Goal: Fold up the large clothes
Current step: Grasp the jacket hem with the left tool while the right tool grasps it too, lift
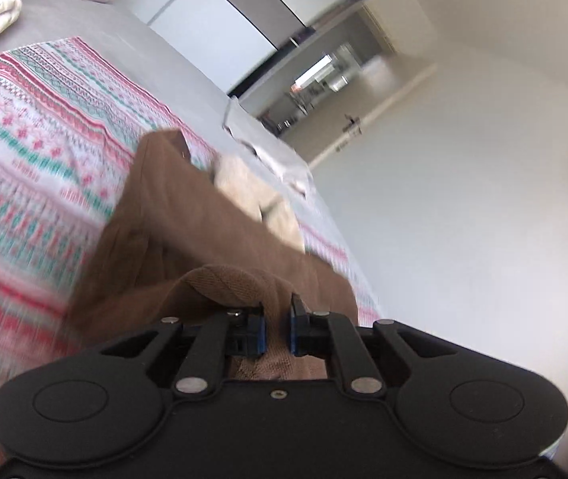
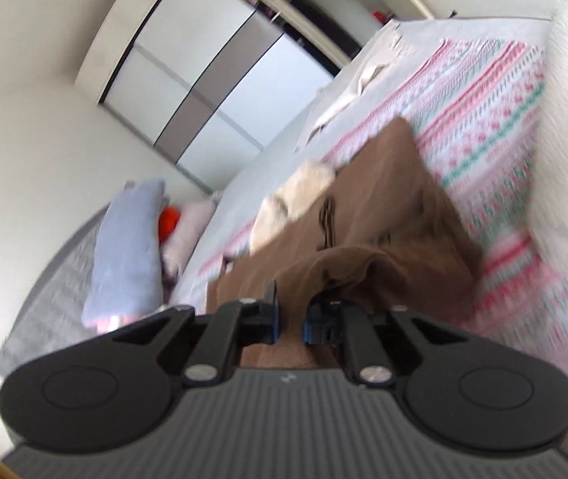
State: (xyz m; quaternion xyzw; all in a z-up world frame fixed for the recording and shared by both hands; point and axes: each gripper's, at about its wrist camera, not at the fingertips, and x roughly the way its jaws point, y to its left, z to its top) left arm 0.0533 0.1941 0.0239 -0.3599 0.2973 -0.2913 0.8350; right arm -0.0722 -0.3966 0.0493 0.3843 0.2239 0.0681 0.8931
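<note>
We have the brown garment lifted at one end, its far end trailing on the patterned blanket over the bed; left tongs and right tongs each pinch a bunched edge. Judging mid-fold, we next carry this edge across, evenly, and lay it flat.

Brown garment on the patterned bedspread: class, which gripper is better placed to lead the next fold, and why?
Neither clearly: the left gripper and the right gripper each pinch an edge of the brown garment, so both should probably move together.
</note>
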